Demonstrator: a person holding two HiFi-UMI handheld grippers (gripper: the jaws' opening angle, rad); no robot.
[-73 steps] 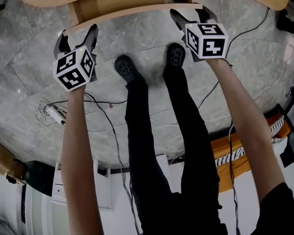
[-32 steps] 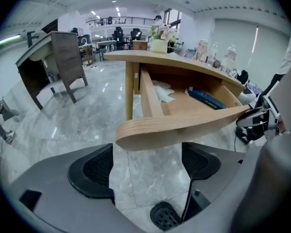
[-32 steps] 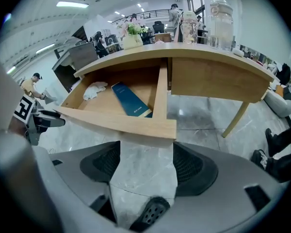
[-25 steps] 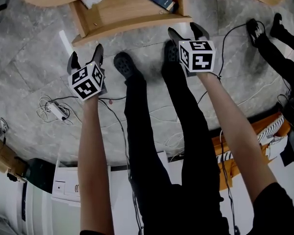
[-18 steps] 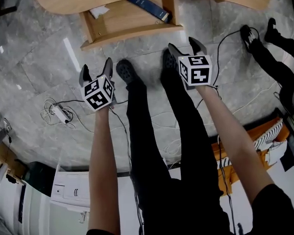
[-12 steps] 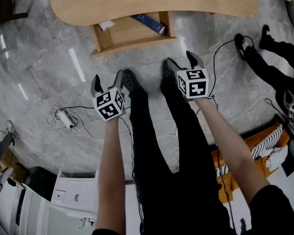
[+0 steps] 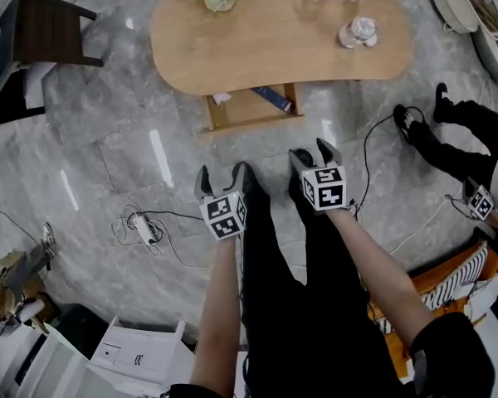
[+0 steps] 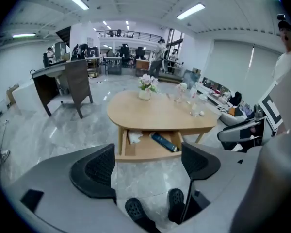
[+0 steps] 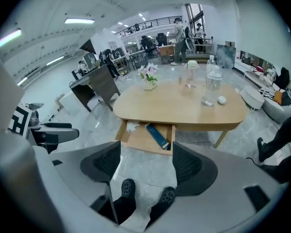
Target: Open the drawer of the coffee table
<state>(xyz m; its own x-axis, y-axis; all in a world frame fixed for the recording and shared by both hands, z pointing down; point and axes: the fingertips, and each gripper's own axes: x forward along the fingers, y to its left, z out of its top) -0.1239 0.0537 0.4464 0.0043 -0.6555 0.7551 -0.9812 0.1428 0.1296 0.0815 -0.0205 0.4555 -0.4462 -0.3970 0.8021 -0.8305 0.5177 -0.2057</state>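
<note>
The drawer at twelve o'clock looks open; no more pulling needed. The left gripper and right gripper gape wide, empty.

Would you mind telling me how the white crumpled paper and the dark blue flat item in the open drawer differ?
Colour: the crumpled paper is white, the flat item dark blue. Shape: the crumpled paper is a small irregular wad; the flat item is long, straight-edged and clearly larger. Place: the crumpled paper sits at the left end of the drawer, the flat item lies slantwise toward its right end. Both lie inside the open drawer, apart from each other.
</note>
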